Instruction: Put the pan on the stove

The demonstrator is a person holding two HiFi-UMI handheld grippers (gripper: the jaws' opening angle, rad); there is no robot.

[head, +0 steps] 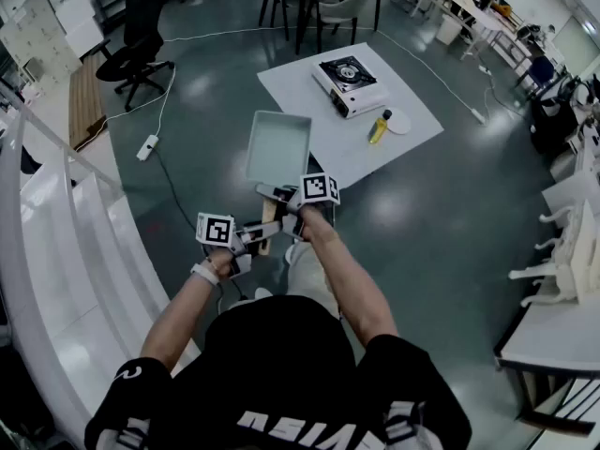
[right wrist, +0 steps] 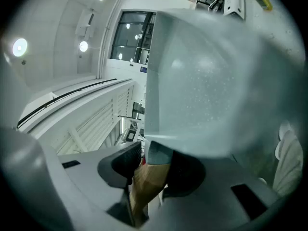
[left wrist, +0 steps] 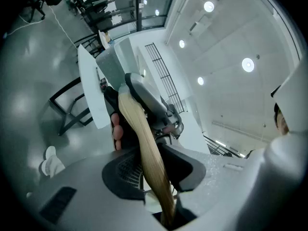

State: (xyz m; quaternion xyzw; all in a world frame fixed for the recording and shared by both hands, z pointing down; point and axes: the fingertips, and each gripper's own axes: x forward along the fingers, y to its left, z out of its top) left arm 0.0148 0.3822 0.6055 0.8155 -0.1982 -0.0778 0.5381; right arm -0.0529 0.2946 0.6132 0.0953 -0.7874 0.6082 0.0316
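Note:
A square grey pan (head: 277, 146) with a wooden handle (head: 269, 221) is held up in the air in front of me, above the floor. My right gripper (head: 288, 202) is shut on the handle close to the pan body. My left gripper (head: 255, 239) is shut on the handle's near end. In the left gripper view the handle (left wrist: 144, 148) runs between the jaws towards the pan (left wrist: 113, 67). The right gripper view is mostly filled by the pan (right wrist: 207, 90), with the handle (right wrist: 146, 184) pinched between the pads. The portable gas stove (head: 349, 84) stands ahead on a white low table (head: 291, 82).
A yellow bottle (head: 378, 127) and a small white plate (head: 400, 121) sit on the white low table beside the stove. A power strip (head: 147, 147) with its cable lies on the floor at left. Office chairs (head: 136, 45) and desks stand farther back, white furniture at right.

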